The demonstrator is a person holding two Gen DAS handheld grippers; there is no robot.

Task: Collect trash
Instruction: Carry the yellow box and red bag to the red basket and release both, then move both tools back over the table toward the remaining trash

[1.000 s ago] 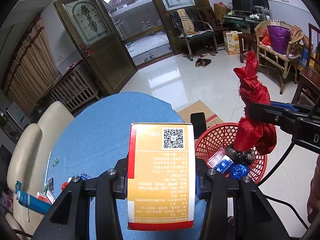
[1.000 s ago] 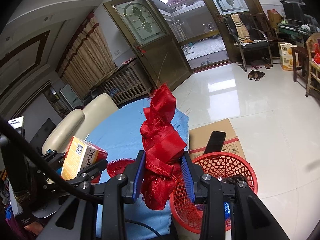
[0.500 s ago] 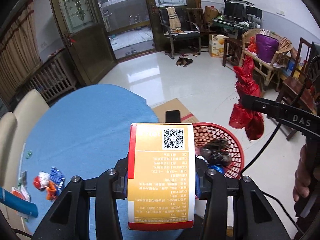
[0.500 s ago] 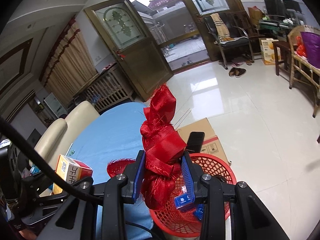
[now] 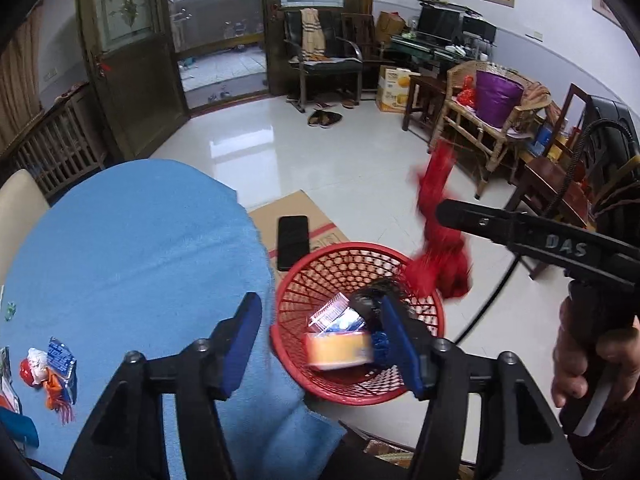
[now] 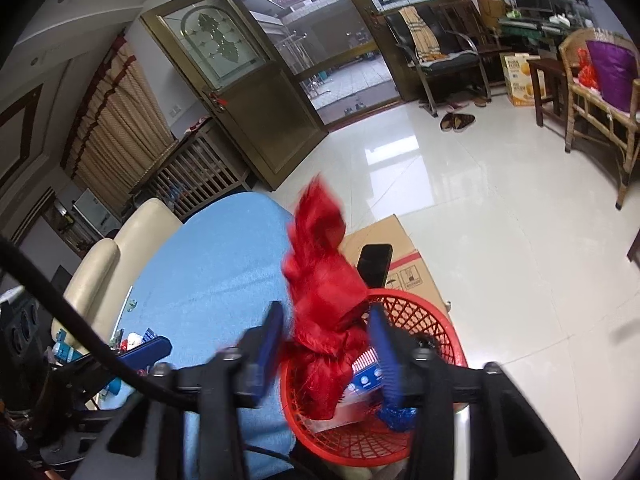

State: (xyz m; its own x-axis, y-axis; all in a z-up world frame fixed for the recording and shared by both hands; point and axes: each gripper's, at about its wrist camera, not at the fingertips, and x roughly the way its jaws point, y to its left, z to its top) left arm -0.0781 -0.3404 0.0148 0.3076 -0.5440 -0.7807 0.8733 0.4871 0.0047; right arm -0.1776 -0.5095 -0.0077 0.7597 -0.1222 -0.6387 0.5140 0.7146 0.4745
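A red mesh basket (image 5: 320,280) stands on the floor beside the blue-clothed table (image 5: 132,248). My left gripper (image 5: 320,336) is open above it, and the yellow box (image 5: 338,350) lies blurred in the basket among wrappers. My right gripper (image 6: 326,340) is open over the basket (image 6: 432,320). The red fabric bundle (image 6: 324,280) hangs blurred between its spread fingers, touching neither pad clearly. The bundle also shows in the left wrist view (image 5: 440,240) by the basket's far rim.
Small wrappers (image 5: 48,372) lie on the table's left edge. A flat cardboard box (image 5: 296,220) with a black phone (image 5: 293,236) lies behind the basket. A cream chair (image 6: 120,248) stands by the table. Wicker chair (image 5: 488,128) at the right.
My left gripper opened and the yellow box dropped into the basket. My right gripper opened and the red bundle is slipping down toward the basket.
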